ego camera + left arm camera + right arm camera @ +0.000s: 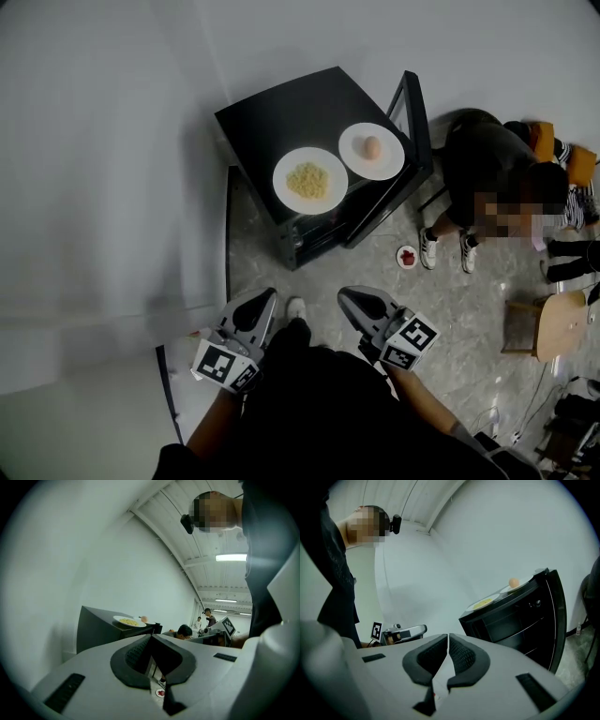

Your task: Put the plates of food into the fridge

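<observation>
Both the left gripper [265, 298] and the right gripper [350, 296] were clamped shut on nothing, with the round white plate of yellow noodles [309, 180] well ahead atop the boxy black fridge [272, 114], and the round white plate with a tan egg [371, 150] just beside it, further off on the right gripper's side.

The left gripper [261, 298] and right gripper [351, 298] have light grey shells, black ribbed pads [461, 656] on the jaws, and black-and-white marker cubes [225, 366]. The person wears dark clothing [319, 412].
</observation>
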Demonstrator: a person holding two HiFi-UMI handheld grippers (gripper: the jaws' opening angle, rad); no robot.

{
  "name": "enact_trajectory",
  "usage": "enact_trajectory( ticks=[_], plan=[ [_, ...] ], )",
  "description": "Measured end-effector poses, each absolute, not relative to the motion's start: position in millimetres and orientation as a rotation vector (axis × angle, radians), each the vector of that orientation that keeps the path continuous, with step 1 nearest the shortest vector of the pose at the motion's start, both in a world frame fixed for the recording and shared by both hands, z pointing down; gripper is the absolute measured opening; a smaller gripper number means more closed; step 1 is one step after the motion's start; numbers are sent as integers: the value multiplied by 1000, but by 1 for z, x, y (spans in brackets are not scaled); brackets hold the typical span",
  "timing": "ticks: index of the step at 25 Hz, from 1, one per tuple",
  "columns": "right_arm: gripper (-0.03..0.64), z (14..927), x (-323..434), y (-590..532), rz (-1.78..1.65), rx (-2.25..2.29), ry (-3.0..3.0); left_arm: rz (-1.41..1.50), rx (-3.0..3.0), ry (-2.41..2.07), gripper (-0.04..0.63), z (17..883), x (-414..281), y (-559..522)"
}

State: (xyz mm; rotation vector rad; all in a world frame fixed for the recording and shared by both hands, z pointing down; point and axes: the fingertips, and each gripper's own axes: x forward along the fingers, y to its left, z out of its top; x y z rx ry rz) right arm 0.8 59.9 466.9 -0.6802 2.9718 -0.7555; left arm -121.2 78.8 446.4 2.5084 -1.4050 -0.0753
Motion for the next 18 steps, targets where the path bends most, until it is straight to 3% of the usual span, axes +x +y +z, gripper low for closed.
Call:
enact_trajectory(
  ticks=[18],
  plan=[
    [29, 471, -24, -5, -858, -803, 2895, -89, 2540, -1366, 23, 445, -156, 20]
  ],
)
